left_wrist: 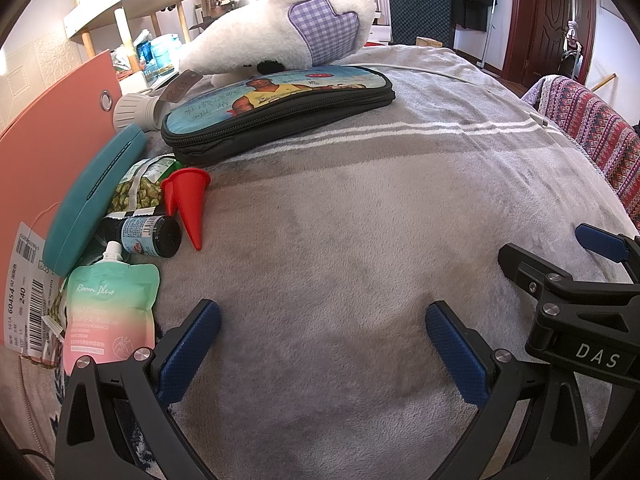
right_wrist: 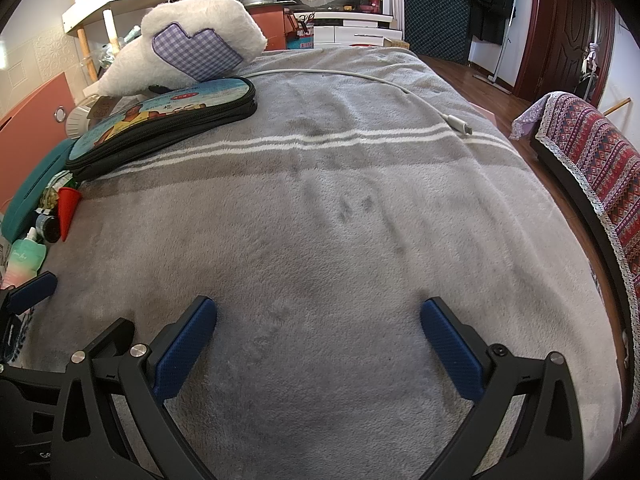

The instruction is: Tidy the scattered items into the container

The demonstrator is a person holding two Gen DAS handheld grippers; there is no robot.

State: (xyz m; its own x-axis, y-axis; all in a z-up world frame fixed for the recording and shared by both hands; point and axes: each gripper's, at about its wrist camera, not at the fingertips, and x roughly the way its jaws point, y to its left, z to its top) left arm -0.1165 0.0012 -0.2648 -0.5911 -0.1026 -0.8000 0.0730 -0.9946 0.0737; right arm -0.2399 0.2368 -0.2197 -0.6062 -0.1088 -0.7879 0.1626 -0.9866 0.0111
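Observation:
Items lie heaped at the left of a grey blanket (left_wrist: 340, 240): a red cone (left_wrist: 188, 204), a small dark bottle (left_wrist: 150, 236), a mint and pink pouch (left_wrist: 108, 312), a teal case (left_wrist: 90, 204), a green snack bag (left_wrist: 142, 184), a printed zip pouch (left_wrist: 276, 108) and a white plush toy (left_wrist: 288, 24). A salmon-pink container wall (left_wrist: 52, 148) stands behind them. My left gripper (left_wrist: 322, 316) is open over bare blanket, right of the pouch. My right gripper (right_wrist: 318, 312) is open too, holding nothing. The cone (right_wrist: 67, 210) and zip pouch (right_wrist: 160, 124) lie far to its left.
A white charging cable (right_wrist: 400, 88) runs across the far blanket to its plug. A patterned red cloth (right_wrist: 592, 152) covers furniture at the right edge. Wooden shelves (left_wrist: 120, 12) stand behind the heap. The right gripper's body (left_wrist: 580, 292) shows at the right of the left wrist view.

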